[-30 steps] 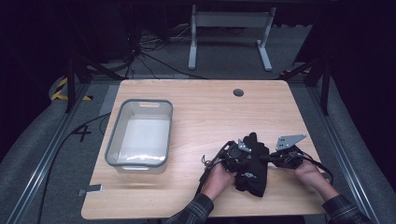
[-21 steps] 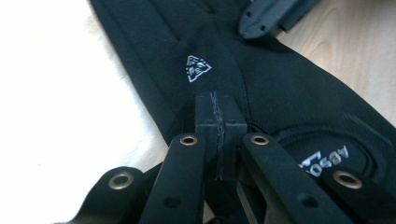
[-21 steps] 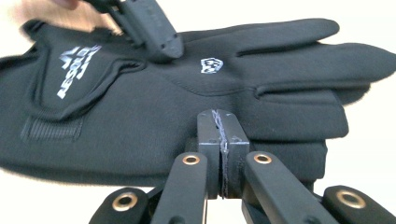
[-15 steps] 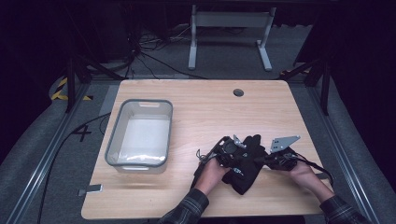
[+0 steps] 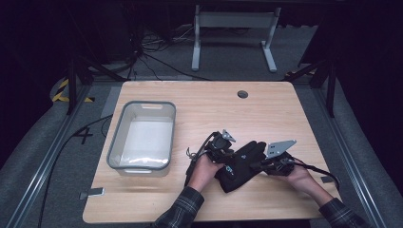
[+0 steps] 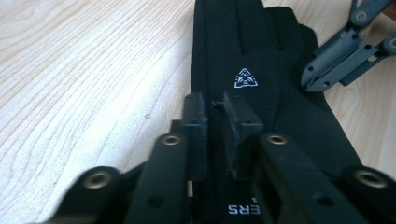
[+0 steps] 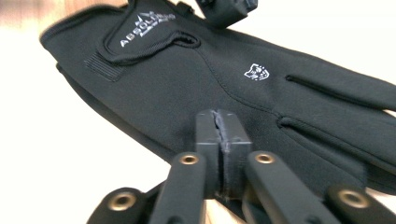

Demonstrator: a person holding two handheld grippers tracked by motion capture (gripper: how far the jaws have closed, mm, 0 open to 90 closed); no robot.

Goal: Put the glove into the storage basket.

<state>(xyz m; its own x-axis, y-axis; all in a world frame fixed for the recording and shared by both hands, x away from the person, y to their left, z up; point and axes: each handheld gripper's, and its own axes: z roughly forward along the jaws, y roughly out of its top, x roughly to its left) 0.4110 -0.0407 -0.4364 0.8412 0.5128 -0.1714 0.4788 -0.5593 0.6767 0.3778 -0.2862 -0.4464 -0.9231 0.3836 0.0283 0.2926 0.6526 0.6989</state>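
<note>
High view: a black glove (image 5: 240, 165) lies on the tabletop (image 5: 199, 102) at lower centre, right of a clear bin (image 5: 142, 135). The left gripper (image 5: 219, 145) and right gripper (image 5: 272, 161) flank it.

Left gripper view: jaws slightly apart, just opening, over the glove's cuff.

Right gripper view: jaws nearly together, nothing between them, glove (image 7: 233, 88) behind.

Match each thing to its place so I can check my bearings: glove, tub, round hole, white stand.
Things:
1. glove
2. tub
3. round hole
4. white stand

Places:
A. on the floor beyond the table
B. on the left part of the table
C. on the near part of the table, right of the middle
D. in the tabletop close to its far edge

Pairs: 1-C, 2-B, 3-D, 4-A
</note>
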